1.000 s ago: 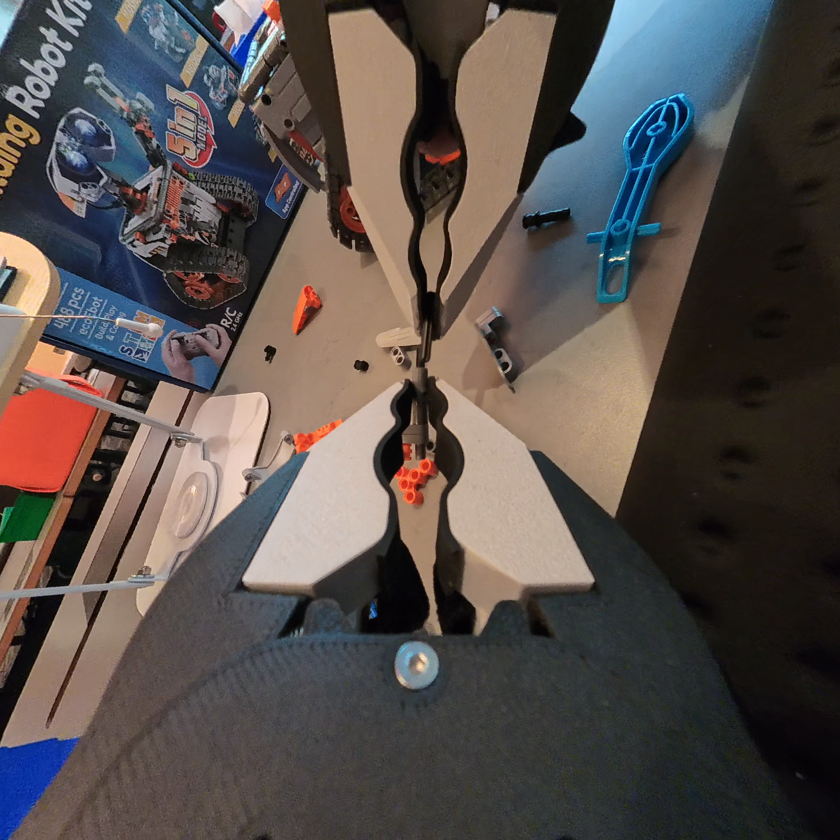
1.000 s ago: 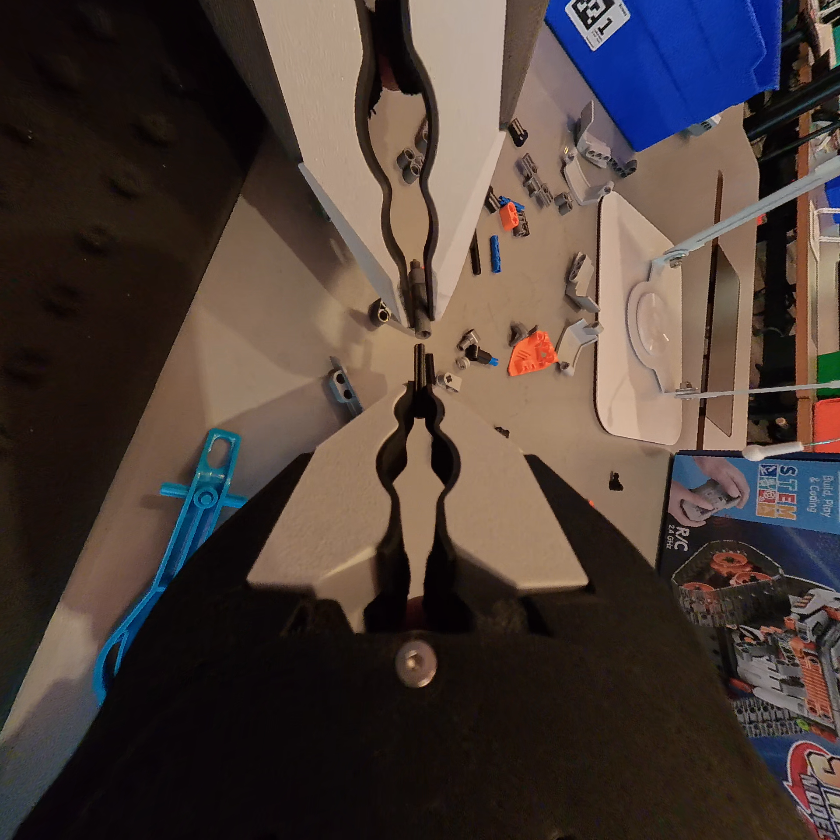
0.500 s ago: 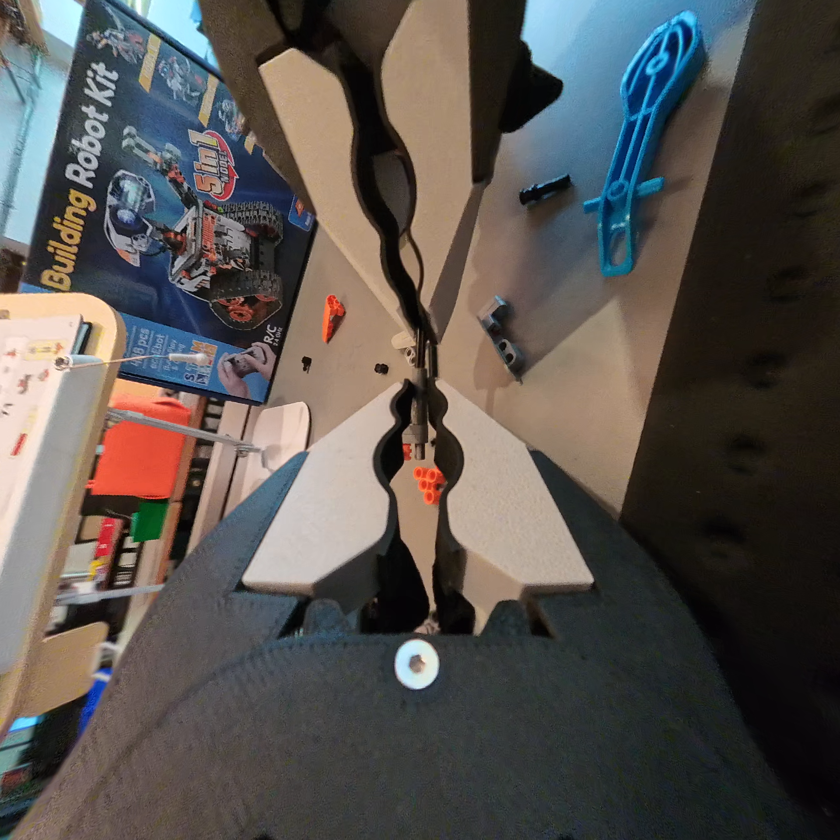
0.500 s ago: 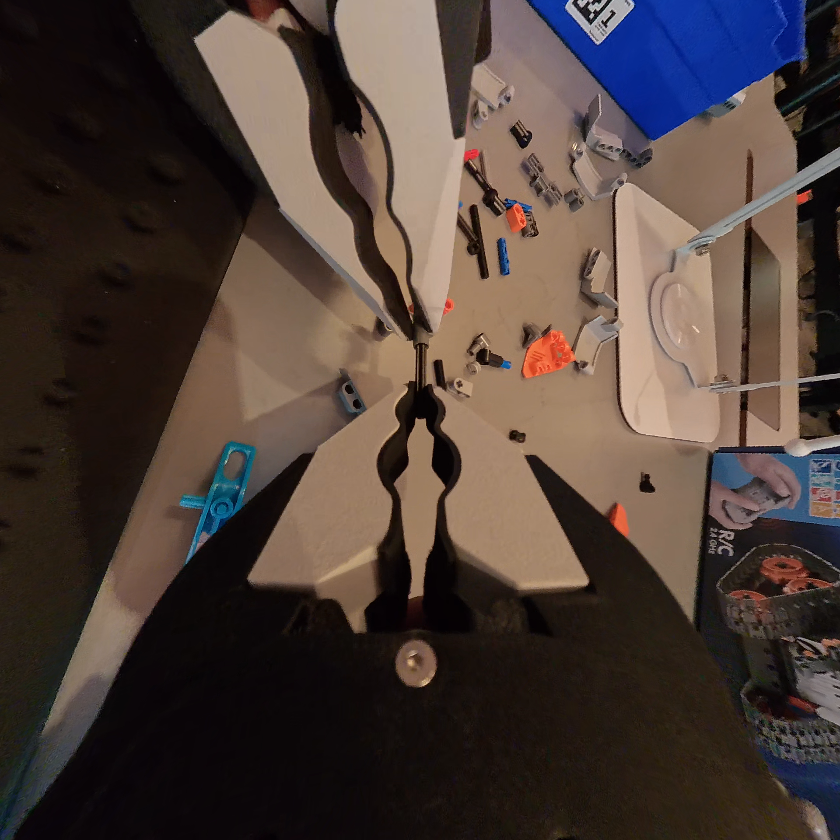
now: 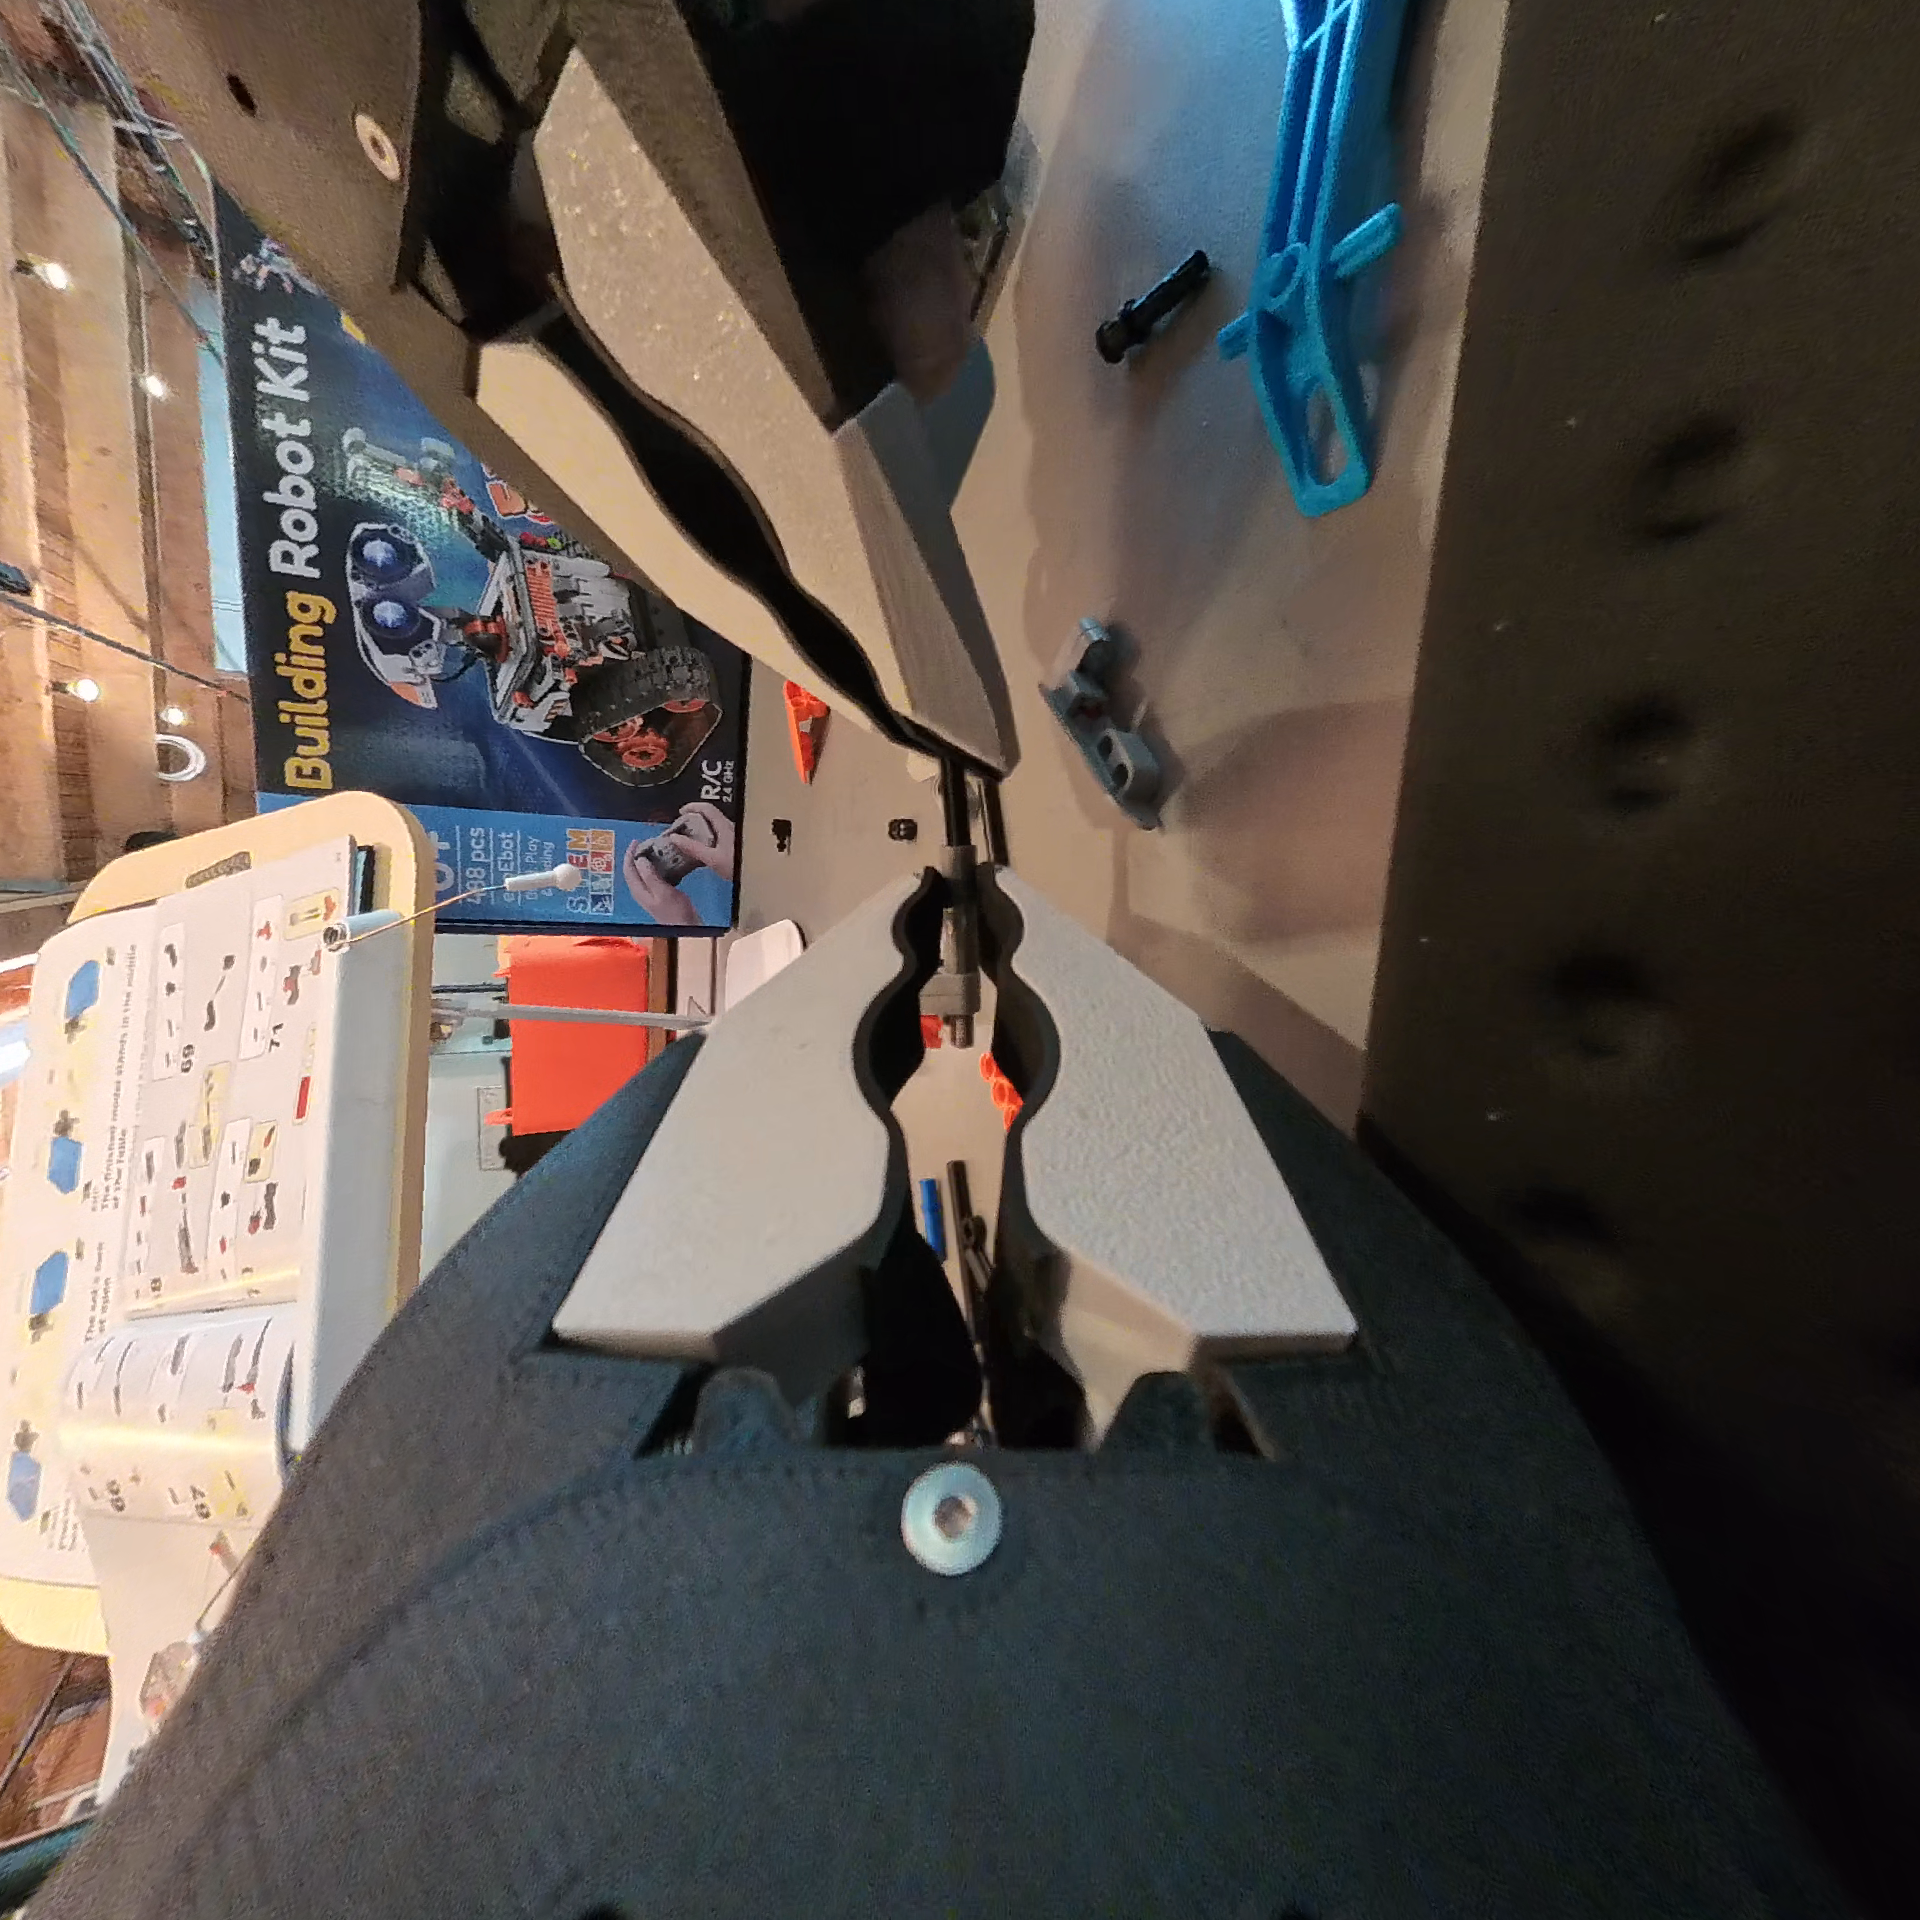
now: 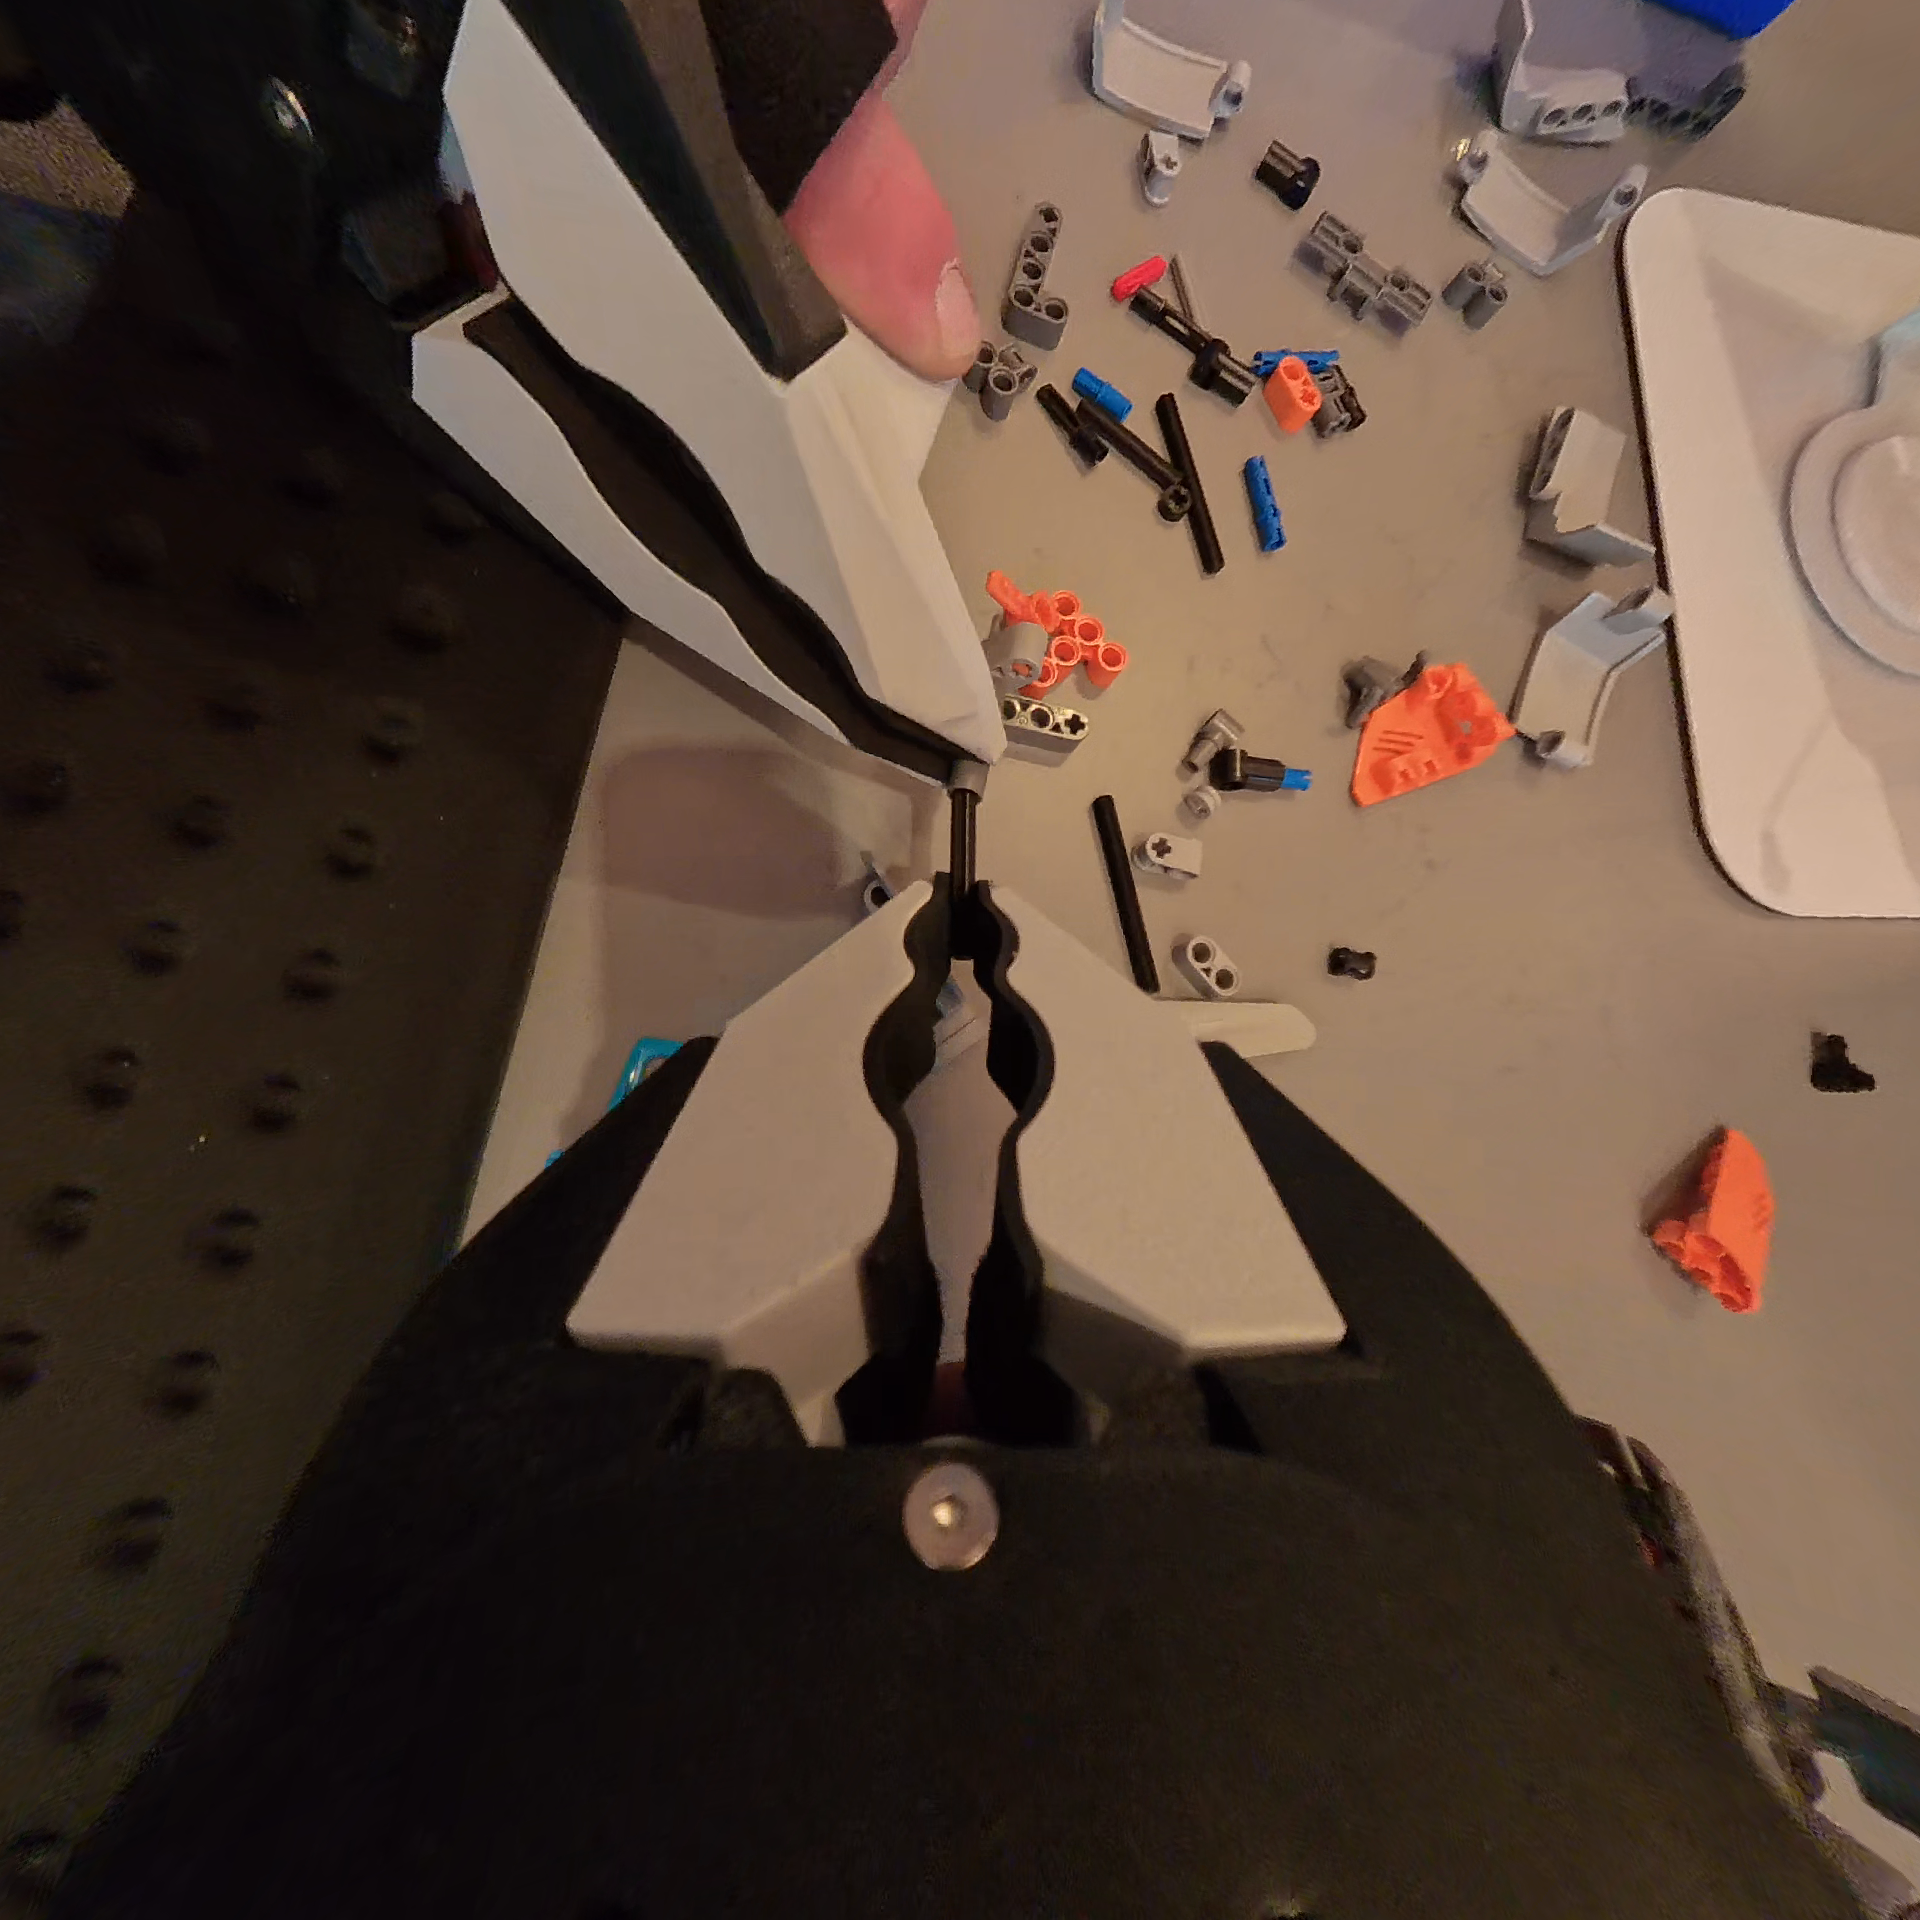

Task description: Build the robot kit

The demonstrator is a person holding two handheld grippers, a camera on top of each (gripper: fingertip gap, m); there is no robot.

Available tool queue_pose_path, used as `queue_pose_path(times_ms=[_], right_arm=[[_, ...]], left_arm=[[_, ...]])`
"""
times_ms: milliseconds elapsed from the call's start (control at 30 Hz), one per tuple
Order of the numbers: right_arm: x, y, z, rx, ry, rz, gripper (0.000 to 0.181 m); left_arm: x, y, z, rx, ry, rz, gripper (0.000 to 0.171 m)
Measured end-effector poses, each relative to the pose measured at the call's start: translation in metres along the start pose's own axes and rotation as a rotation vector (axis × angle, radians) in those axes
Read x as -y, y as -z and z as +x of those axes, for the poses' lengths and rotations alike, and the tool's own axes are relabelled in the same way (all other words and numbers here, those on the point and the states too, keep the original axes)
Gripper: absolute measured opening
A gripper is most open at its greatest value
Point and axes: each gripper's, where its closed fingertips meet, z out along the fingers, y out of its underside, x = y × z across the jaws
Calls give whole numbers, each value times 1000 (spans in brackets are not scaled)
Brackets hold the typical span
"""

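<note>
both grippers have tilted since the earlier frame: left gripper (image 5: 961,883) jaws clamp a grey connector (image 5: 956,961), right gripper (image 6: 961,904) jaws pinch a black axle (image 6: 964,836) (joined tip to tip). only the right wrist view shows loose orange pieces (image 6: 1070,649) on the grey table (image 6: 1403,1039); the left shows the kit box (image 5: 468,623).

Opposed close wrist views, shared table (image 6: 1351,883)
</note>
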Motion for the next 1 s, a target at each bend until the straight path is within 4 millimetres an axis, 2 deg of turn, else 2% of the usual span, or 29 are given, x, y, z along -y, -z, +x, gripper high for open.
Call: queue_pose_path(times_ms=[633,1000], right_arm=[[6,-5,2,-43,-17,9,0],[13,3,8,-70,-22,59,0]], left_arm=[[-1,0,0,15,28,-11,2],[2,1,-13,54,75,21,3]])
